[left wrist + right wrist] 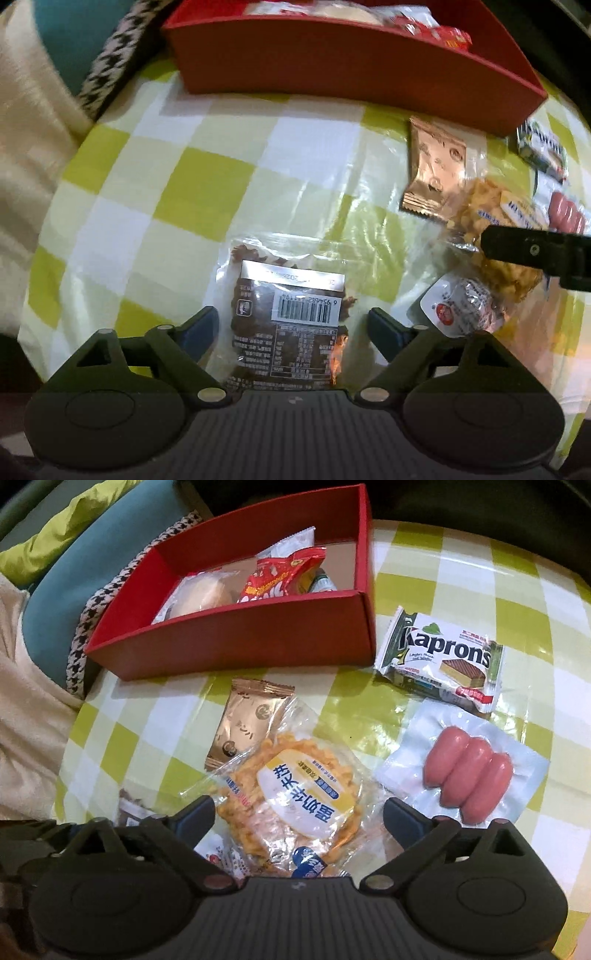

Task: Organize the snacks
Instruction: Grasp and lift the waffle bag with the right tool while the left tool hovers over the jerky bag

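Brown snack packet [291,325] between spread jaws

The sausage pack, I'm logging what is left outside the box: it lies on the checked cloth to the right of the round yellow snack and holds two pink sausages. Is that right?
Not quite. The sausage pack holds three pink sausages, not two, as the right wrist view shows. The rest stands: it lies on the checked cloth, right of the round yellow snack and outside the red box.
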Demonstrator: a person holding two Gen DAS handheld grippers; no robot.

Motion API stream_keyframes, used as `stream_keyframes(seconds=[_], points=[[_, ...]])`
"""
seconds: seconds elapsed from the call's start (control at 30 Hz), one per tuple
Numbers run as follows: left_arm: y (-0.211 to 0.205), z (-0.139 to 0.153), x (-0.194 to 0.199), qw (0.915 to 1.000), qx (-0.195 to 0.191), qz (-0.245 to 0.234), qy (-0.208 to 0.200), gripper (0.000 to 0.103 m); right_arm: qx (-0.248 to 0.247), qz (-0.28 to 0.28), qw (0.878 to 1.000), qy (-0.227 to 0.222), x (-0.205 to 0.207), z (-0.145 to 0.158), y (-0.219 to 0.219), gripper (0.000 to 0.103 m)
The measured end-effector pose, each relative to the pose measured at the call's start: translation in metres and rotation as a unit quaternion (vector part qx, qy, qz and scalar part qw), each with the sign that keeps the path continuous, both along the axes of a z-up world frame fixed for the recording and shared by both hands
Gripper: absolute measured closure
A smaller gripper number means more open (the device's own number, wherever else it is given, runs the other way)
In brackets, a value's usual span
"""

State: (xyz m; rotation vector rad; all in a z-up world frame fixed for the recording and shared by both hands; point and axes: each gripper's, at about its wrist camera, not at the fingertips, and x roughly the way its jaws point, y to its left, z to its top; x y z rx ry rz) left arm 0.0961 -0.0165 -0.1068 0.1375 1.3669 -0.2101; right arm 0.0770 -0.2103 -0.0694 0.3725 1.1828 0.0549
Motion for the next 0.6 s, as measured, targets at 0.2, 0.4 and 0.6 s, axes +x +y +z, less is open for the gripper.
stream_keyframes(seconds=[0.2,0.4,0.6], points=[[0.017,0.009,0.001,0.9999,-0.015,0.007,-0.001,0.024,0.030,-0.027,0.999,-0.021,-0.008,0.016,-0.017,0.000],[0.027,0.017,0.001,0.9995,-0.030,0.011,-0.003,0.029,0.018,-0.003,1.000,-0.017,-0.002,0.011,0.000,0.000],[0.027,0.023,0.002,0.9998,-0.018,0.007,-0.008,0.019,-0.015,-0.030,0.999,0.004,0.005,-0.007,0.013,0.000]])
